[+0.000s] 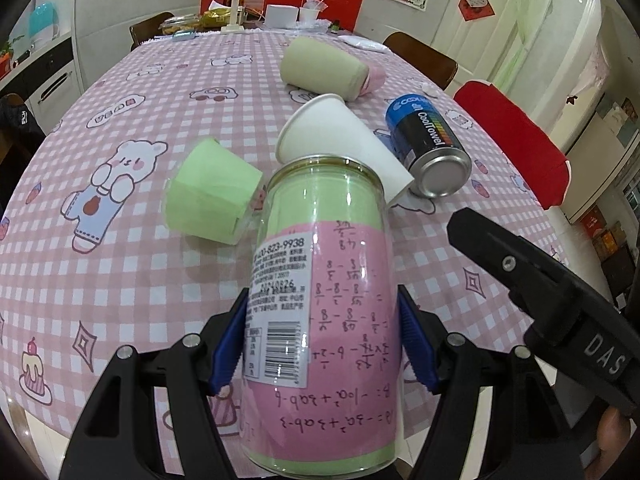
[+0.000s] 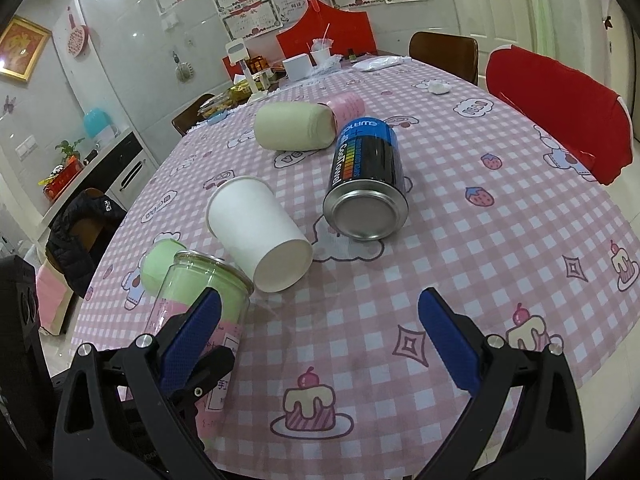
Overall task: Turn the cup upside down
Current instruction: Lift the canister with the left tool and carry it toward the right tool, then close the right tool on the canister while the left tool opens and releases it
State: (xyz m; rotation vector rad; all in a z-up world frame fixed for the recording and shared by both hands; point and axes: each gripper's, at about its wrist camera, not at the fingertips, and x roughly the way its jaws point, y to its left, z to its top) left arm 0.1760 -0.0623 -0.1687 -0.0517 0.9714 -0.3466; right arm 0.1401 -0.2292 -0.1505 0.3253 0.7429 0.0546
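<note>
Your left gripper (image 1: 324, 340) is clamped on the clear cup (image 1: 320, 304), its blue pads pressing both sides. The cup's long axis runs away from you, tilted, metal rim (image 1: 324, 160) at the far end, above the checked tablecloth (image 1: 120, 272). Only the left wrist view shows the barcode label (image 1: 280, 312). The right wrist view shows your right gripper (image 2: 320, 344) spread wide, holding nothing. Beyond lie a white paper cup (image 2: 256, 232), a green cup (image 1: 208, 196) and a blue can (image 2: 366, 184).
</note>
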